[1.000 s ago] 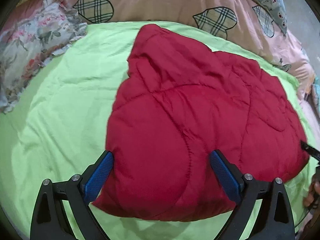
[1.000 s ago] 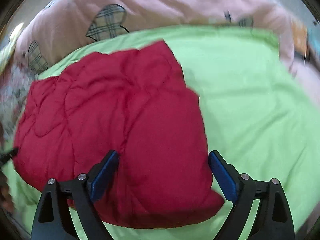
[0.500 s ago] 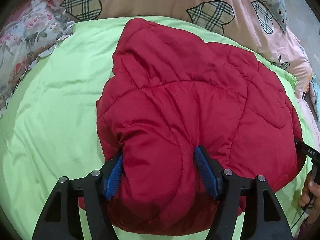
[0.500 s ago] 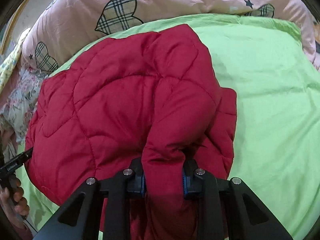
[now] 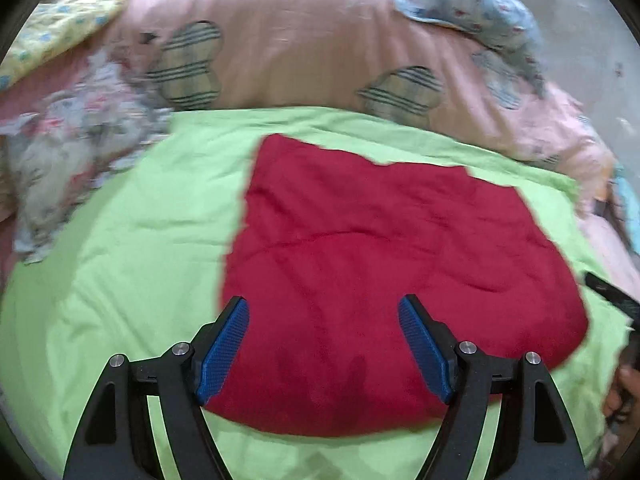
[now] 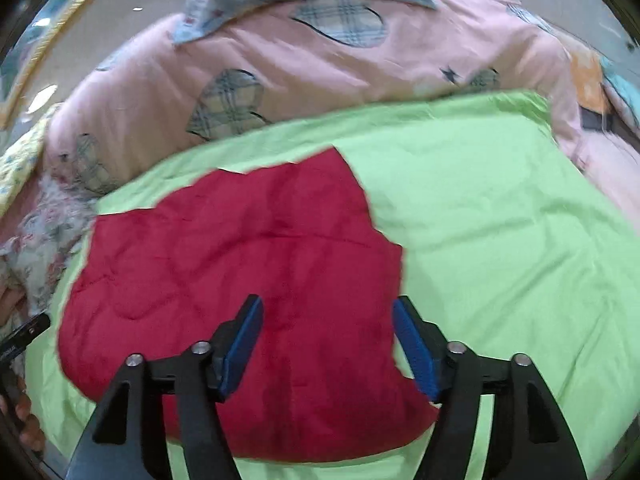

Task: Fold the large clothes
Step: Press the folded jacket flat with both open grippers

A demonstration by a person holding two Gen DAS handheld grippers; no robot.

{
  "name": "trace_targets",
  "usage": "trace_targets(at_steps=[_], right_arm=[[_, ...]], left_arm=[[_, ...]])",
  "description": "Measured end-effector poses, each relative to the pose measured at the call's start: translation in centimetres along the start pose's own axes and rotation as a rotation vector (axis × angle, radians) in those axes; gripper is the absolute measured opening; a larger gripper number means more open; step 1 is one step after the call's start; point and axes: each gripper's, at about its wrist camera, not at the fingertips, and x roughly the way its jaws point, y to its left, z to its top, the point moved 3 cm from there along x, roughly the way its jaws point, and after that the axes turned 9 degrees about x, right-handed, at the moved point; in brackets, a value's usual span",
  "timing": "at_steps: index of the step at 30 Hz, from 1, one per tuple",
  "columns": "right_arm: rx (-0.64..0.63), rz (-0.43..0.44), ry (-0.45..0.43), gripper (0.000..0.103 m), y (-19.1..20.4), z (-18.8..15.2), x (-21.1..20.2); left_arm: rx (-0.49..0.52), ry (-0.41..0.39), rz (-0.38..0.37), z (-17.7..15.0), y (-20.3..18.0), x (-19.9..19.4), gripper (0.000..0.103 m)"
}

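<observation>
red quilted jacket [image 5: 384, 280], puffy folded slab

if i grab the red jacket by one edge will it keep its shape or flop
The red jacket will likely flop: it is soft, quilted fabric lying creased on the green sheet. Its puffy padding suggests it is light for its bulk. The fold may well spring open.

Your left gripper [image 5: 324, 340] points steeply downward, its blue pads [image 5: 223, 352] spread apart and touching nothing; the jaws have just been opening. Your right gripper [image 6: 328, 344] tilts down less steeply, its pads [image 6: 414, 350] likewise parted with nothing pressed between them, the jaws having just opened. Your right hand [image 5: 620, 392] shows at the left view's edge.
</observation>
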Motion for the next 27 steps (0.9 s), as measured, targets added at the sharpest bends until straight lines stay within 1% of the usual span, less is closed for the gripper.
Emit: trace_targets(at_steps=[1, 2, 3, 4, 6, 7, 8, 9, 10, 13, 17, 22, 27], right_arm=[[-0.020, 0.042, 0.031, 0.072, 1.0, -0.3, 0.4], [-0.050, 0.085, 0.075, 0.072, 2.2, -0.8, 1.0], [-0.084, 0.119, 0.114, 0.071, 3.4, -1.3, 1.8], [-0.129, 0.125, 0.142, 0.071, 4.6, -2.0, 2.5], [-0.218, 0.069, 0.188, 0.071, 6.2, -3.1, 4.7], [-0.228, 0.047, 0.205, 0.074, 6.3, -3.3, 5.7], [-0.223, 0.030, 0.215, 0.082, 6.1, -3.3, 6.6], [-0.211, 0.019, 0.212, 0.086, 5.8, -3.0, 7.5], [-0.195, 0.012, 0.205, 0.087, 5.5, -2.5, 8.1], [-0.147, -0.002, 0.199, 0.087, 4.6, -1.0, 9.1], [-0.132, -0.021, 0.189, 0.088, 4.5, -0.3, 10.0], [-0.127, -0.038, 0.185, 0.091, 5.0, 0.3, 11.1], [-0.113, -0.043, 0.196, 0.091, 5.0, 2.2, 13.0]], left_arm=[[0.019, 0.010, -0.023, 0.0, -1.1, 0.1, 0.077], [0.039, 0.019, -0.028, -0.2, -2.1, 0.3, 0.077], [0.065, 0.034, -0.025, -0.3, -3.0, 0.7, 0.077], [0.090, 0.057, -0.012, -0.5, -3.8, 1.4, 0.077], [0.133, 0.118, 0.020, -1.1, -4.9, 3.4, 0.078], [0.137, 0.152, 0.027, -1.3, -5.0, 4.7, 0.078], [0.134, 0.176, 0.034, -1.3, -4.9, 5.8, 0.080], [0.128, 0.183, 0.040, -1.2, -4.9, 6.8, 0.085], [0.125, 0.179, 0.051, -1.0, -4.8, 7.5, 0.090], [0.102, 0.181, 0.067, 0.2, -4.7, 8.9, 0.095], [0.085, 0.189, 0.090, 1.3, -5.0, 10.5, 0.098], [0.080, 0.200, 0.101, 2.3, -3.9, 12.8, 0.101], [0.061, 0.213, 0.114, 4.0, -2.9, 14.7, 0.102]])
